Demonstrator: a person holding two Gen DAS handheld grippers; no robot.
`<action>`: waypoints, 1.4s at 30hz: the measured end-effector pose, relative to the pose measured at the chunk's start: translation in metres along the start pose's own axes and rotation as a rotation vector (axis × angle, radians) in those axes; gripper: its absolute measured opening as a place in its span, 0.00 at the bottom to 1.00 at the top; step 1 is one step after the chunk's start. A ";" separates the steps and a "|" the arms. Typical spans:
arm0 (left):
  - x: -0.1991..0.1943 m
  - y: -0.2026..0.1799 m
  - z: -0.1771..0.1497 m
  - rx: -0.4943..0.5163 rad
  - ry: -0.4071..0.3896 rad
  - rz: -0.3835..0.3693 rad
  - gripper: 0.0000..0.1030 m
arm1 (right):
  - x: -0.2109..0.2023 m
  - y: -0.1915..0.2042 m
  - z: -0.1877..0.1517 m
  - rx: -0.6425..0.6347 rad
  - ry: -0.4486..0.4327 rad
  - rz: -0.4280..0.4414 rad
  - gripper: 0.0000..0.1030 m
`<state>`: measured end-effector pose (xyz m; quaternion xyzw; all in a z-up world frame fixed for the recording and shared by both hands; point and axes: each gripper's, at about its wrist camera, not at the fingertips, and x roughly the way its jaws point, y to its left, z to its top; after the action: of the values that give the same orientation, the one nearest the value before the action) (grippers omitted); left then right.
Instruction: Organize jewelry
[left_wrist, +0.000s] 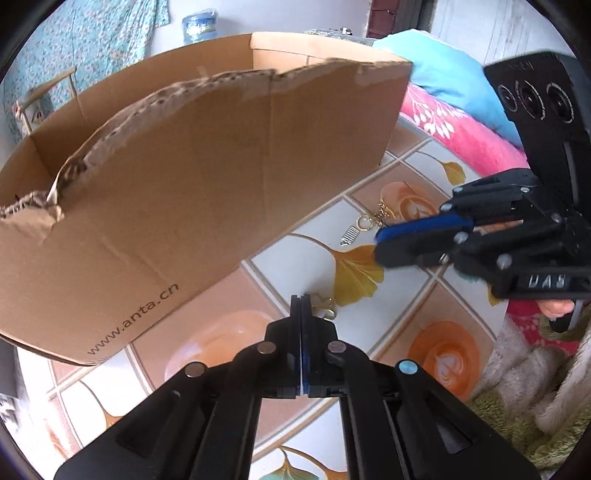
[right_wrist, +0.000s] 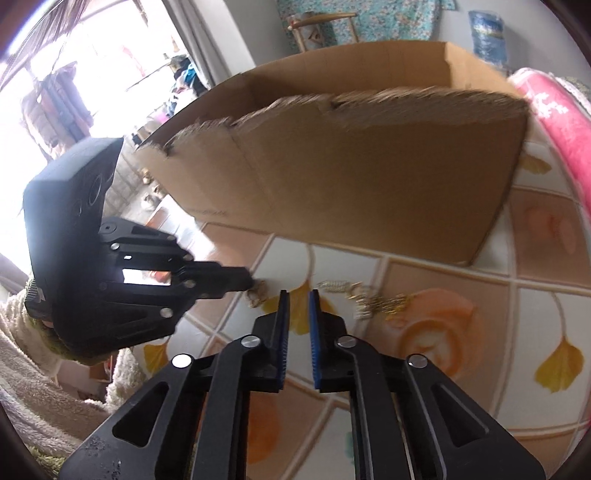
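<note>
A table (left_wrist: 417, 295) (right_wrist: 461, 373) covered in a cloth printed with tiles, yellow leaves and orange roses fills both views. At its far side stands an open cardboard box (left_wrist: 177, 177) (right_wrist: 351, 184) with a torn upper edge and a web address printed on its near wall. A pink blanket (left_wrist: 461, 129) lies behind the table's right edge.

The left gripper (left_wrist: 301, 300) (right_wrist: 249, 283) points down at the table near the box, its jaws together. A small gold charm (left_wrist: 325, 307) (right_wrist: 258, 293) sits right at its tips, touching them; whether it is pinched between them cannot be told. A cream fleece sleeve (right_wrist: 40, 387) shows behind this gripper.

The right gripper (right_wrist: 298, 295) (left_wrist: 379, 244) points down at the table further right. Its blue-padded jaws stand a narrow gap apart, with nothing between them.

Just beyond its tips, on the cloth in front of the box, lies a gold chain (left_wrist: 380, 216) (right_wrist: 384, 302) with a ring, and a small silver spring (left_wrist: 349, 236) (right_wrist: 334, 285) joined to it. In the right wrist view both are blurred.
</note>
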<state>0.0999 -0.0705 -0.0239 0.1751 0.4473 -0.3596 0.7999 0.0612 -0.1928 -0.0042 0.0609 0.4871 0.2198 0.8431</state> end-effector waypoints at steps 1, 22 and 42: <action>0.000 -0.004 0.000 0.005 0.002 0.002 0.00 | 0.003 0.002 0.000 -0.007 0.005 0.000 0.04; -0.011 -0.028 -0.007 0.052 -0.030 -0.028 0.28 | -0.008 -0.026 -0.002 0.041 0.019 0.069 0.05; 0.014 -0.038 0.017 0.194 0.091 -0.014 0.16 | -0.020 -0.044 -0.016 0.101 -0.024 0.085 0.05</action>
<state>0.0872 -0.1121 -0.0245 0.2646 0.4476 -0.3984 0.7556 0.0532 -0.2428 -0.0106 0.1266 0.4844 0.2297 0.8346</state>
